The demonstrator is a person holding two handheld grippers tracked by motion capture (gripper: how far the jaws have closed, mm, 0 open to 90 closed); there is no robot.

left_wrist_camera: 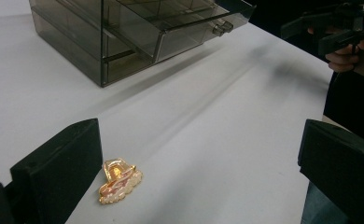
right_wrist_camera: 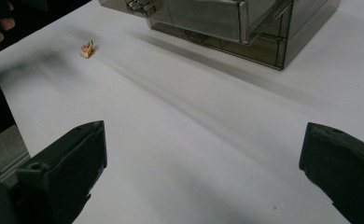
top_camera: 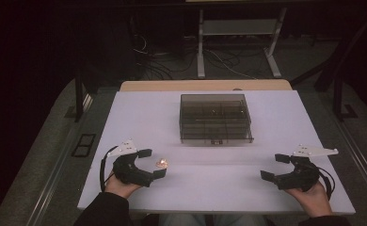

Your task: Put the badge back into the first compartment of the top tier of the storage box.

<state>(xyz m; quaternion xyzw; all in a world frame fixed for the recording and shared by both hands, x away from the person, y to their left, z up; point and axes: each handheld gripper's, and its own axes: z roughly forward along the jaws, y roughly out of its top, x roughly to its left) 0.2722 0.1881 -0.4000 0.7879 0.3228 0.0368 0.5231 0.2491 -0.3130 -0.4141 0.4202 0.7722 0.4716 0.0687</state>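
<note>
A small gold and pink brooch-like trinket (top_camera: 162,163) lies on the white table, just right of my left gripper (top_camera: 152,163). In the left gripper view the trinket (left_wrist_camera: 118,182) sits close to the left jaw, and the jaws stand wide apart with nothing held. My right gripper (top_camera: 275,166) rests near the table's right front, open and empty; from its camera the trinket (right_wrist_camera: 87,49) is small and far off. A smoky transparent drawer box (top_camera: 215,118) stands at the table's middle back, its top drawer (left_wrist_camera: 185,25) slightly pulled out.
The white table (top_camera: 210,188) ends close to my hands at the front edge. Beyond its far edge are a wooden strip (top_camera: 205,85), metal stand legs (top_camera: 200,52) and cables on the dark floor.
</note>
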